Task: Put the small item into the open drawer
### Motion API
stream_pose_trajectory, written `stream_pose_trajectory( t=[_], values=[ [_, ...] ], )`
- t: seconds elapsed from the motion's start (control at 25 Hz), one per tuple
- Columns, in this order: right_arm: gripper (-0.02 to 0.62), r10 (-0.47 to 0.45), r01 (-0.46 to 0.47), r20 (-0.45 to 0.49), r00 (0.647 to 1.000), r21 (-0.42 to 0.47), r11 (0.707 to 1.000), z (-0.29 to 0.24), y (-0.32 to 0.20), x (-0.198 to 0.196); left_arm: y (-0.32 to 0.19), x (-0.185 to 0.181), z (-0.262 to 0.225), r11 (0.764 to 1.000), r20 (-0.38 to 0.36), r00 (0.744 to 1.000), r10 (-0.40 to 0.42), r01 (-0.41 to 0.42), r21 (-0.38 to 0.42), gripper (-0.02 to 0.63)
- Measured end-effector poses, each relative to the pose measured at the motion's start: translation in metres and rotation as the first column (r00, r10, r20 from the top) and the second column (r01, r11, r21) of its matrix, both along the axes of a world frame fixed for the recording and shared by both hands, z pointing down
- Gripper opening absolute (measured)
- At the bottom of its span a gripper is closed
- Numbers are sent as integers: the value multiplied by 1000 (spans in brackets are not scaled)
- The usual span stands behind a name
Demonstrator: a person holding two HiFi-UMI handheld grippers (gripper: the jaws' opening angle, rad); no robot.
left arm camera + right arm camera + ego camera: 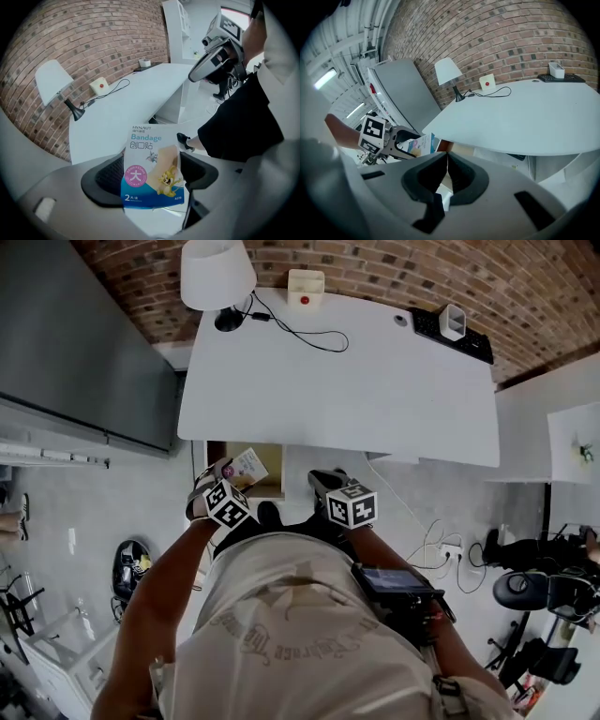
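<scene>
— Where's the packet?
— The packet (150, 154) stands upright, clamped by the left claw (154, 176), with the open drawer (270, 474) just beneath that claw.
— The other claw?
— The right claw (446, 171) has its jaws together on nothing, level with the left, aimed at the desk (337, 390), forearm bent.

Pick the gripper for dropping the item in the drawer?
Left. The left gripper is shut on the bandage packet, which in the head view sits over the open drawer. The right gripper is shut and empty, off to the side.
</scene>
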State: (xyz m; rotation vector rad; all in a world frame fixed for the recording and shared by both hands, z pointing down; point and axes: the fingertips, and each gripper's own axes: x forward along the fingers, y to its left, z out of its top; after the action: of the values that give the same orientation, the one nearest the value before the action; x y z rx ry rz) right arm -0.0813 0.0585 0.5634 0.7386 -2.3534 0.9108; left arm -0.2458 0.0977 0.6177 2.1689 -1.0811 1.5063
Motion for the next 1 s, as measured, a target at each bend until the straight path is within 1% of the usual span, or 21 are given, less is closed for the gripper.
stream_pose_trajectory(
  t=[0.16, 0.36, 0.56, 0.76, 1.0],
  values=[
    [6, 22, -22, -8, 1000, -3, 1000, 13, -8, -1, -2, -7, 21, 999, 3, 1000, 17, -17, -27, 379],
    [6, 75, -75, -15, 997, -33, 997, 13, 16, 8, 21, 1, 27, 994, -1, 998, 68, -68, -82, 379],
    [6, 81, -83, -28, 996, -56, 995, 24, 23, 12, 24, 7, 38, 991, -1, 997, 79, -78, -109, 379],
    [6, 79, -81, -28, 997, -85, 993, 34, 30, 3, 32, -2, 53, 985, 9, 997, 76, -73, -154, 379],
    [6, 88, -91, -38, 995, -97, 991, 46, 25, 6, 31, -3, 68, 981, 10, 998, 70, -67, -182, 379]
  ],
)
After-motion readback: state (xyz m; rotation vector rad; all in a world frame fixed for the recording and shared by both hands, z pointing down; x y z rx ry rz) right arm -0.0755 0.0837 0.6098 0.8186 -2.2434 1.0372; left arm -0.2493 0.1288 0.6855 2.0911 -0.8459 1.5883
